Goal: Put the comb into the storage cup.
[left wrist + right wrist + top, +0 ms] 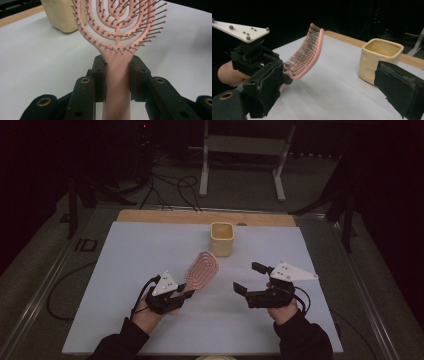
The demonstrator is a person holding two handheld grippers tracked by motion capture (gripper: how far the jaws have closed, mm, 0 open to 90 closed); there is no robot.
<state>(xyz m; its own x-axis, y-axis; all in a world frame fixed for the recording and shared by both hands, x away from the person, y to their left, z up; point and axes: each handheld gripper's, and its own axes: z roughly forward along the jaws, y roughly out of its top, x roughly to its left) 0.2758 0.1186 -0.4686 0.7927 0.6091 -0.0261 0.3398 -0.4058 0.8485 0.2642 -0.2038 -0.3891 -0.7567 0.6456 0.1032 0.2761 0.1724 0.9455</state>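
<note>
Curved pink plastic brush [117,32], bristly, L tongs [116,75] clamped.

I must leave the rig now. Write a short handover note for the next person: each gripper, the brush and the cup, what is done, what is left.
Left gripper: shut on the handle of the pink hairbrush, which is lifted off the table with its head pointing toward the cup.
Right gripper: open, holding nothing, to the right of the brush.
Yellow cup: upright near the far edge of the white mat, with nothing seen inside.
Done: the brush is picked up and firmly held.
Left: probably to put the brush into the cup; the right gripper is free to steady the cup if needed.
</note>
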